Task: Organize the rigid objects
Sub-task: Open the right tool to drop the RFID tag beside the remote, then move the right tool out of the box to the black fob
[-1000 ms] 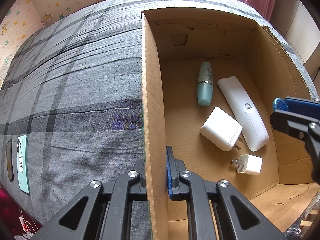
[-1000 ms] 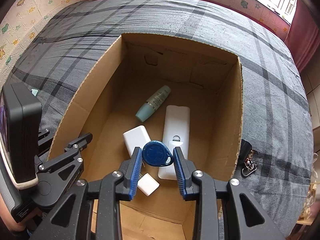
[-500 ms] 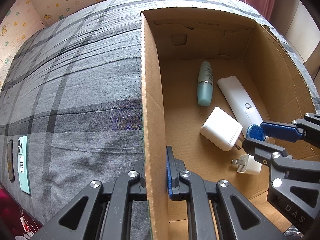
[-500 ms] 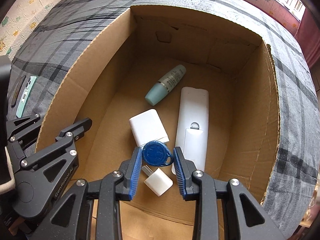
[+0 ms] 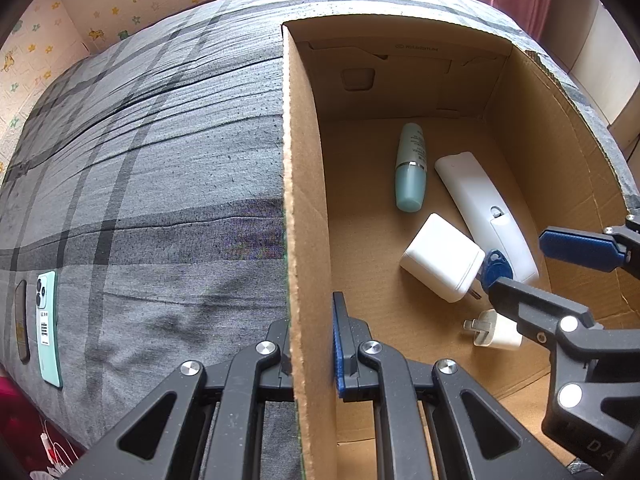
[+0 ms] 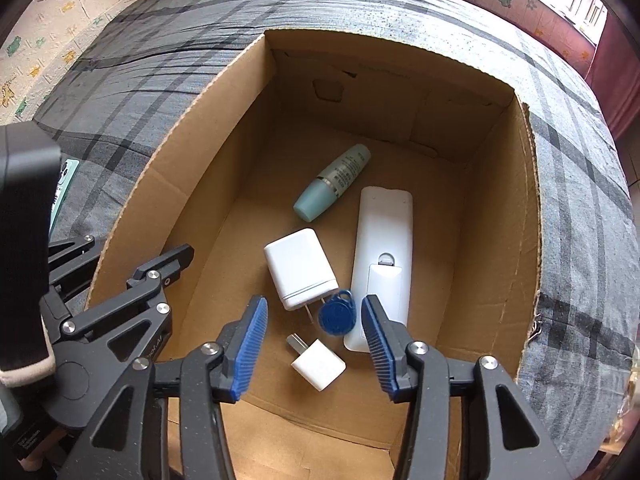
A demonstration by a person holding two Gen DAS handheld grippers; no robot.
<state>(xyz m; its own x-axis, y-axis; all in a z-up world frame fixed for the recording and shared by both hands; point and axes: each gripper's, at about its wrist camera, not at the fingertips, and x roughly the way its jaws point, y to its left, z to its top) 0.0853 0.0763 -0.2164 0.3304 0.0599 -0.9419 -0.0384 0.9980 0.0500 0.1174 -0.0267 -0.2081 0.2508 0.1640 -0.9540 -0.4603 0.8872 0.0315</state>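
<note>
Once gripped, blue key fob [image 6: 337, 317] free.

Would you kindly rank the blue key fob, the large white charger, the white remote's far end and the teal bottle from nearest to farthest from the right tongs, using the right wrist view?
1. blue key fob, just ahead between the open right tongs.
2. large white charger, ahead-left.
3. teal bottle, farther back, left of the remote.

The white remote has its far end about level with the bottle; too close to call.

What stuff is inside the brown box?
Inside the cardboard box: a teal bottle, white remote, big white charger, small white plug and blue key fob. The near floor is hidden.
</note>
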